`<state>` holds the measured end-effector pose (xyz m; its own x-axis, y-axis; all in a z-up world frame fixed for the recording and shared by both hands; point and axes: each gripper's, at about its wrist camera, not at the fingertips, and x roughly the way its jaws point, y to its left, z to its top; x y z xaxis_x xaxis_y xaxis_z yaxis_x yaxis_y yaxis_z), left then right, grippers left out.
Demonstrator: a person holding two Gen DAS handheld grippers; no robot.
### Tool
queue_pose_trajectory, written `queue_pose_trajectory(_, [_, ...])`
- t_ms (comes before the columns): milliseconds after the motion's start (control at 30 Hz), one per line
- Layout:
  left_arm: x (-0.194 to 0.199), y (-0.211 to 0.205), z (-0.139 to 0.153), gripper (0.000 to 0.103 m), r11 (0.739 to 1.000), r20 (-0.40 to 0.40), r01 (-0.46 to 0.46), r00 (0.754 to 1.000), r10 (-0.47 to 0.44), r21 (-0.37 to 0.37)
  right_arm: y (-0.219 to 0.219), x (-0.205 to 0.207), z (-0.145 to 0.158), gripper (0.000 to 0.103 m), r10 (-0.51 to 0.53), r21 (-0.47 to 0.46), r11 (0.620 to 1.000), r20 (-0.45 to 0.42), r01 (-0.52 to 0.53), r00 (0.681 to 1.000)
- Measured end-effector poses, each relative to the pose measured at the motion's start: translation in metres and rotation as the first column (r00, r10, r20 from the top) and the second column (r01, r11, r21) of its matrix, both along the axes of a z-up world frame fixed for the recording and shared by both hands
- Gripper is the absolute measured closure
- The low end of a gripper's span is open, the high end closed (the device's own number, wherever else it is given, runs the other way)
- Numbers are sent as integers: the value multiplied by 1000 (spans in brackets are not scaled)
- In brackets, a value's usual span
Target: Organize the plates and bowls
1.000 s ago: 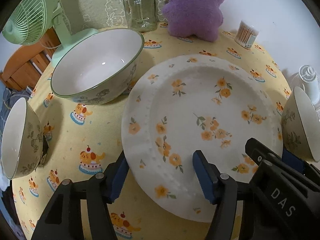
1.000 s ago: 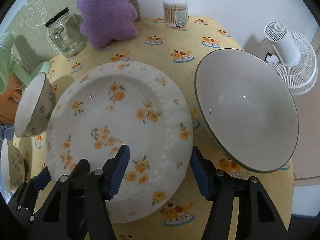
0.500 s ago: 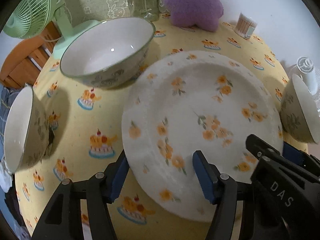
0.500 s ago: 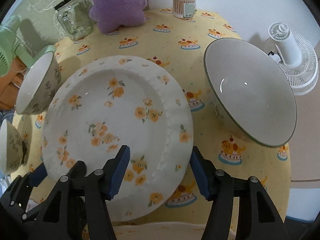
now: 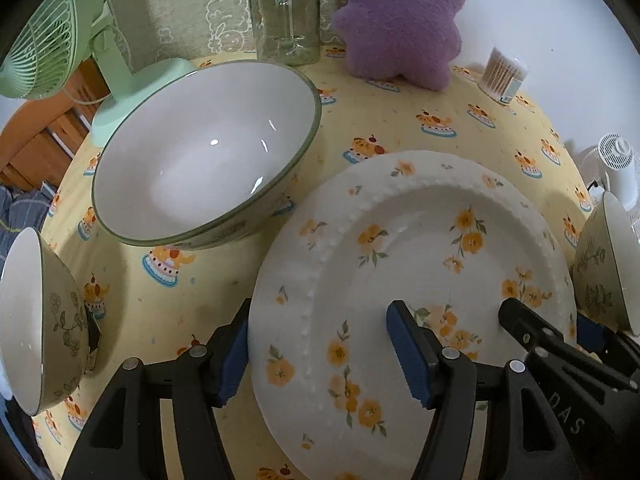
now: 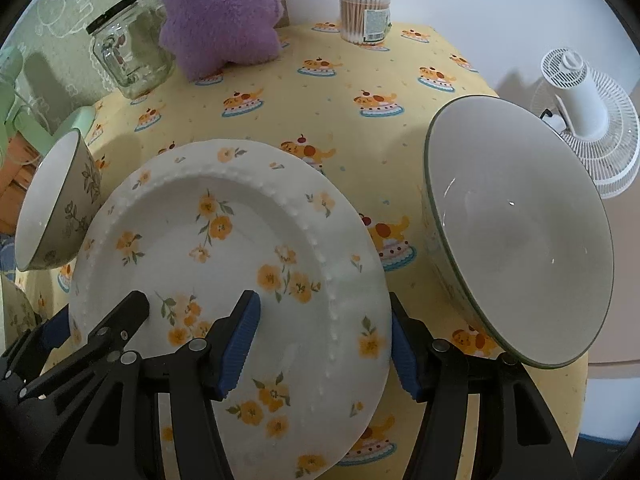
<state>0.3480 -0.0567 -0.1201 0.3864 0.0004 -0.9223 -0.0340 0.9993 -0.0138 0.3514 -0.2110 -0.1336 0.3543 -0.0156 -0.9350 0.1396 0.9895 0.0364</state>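
Observation:
A white plate with orange flowers (image 5: 420,264) (image 6: 224,264) is held between both grippers, its far edge tilted up above the yellow tablecloth. My left gripper (image 5: 324,350) straddles the plate's left rim, jaws wide, one blue pad (image 5: 408,352) on top. My right gripper (image 6: 320,340) straddles the right rim the same way. A large green-rimmed bowl (image 5: 208,168) (image 6: 516,232) stands on each side. A small floral bowl (image 5: 36,320) is at far left, and another small floral bowl (image 5: 604,268) (image 6: 56,204) at the right.
At the back of the table stand a glass jar (image 5: 286,12), a purple plush cushion (image 5: 400,20) and a cotton-swab tub (image 6: 364,14). A green fan (image 5: 60,40) stands at back left, a white fan (image 6: 584,116) off the right edge.
Both grippers and the plate have moved back toward me and the plate's far edge has lifted. The bowls have not moved.

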Motion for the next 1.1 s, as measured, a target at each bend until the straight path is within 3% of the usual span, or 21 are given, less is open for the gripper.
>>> queue_pose_trajectory(567, [-36,6,25,39,1000,-11,7,1000,-6,10,2,-20,25,39,40,-6,999,0,-40,999])
queue_pose_trajectory(1100, [-93,-5,56,39,1000,24,-10,1000,9,29,-7,-85,53,39,76,14,997,9,-76,997])
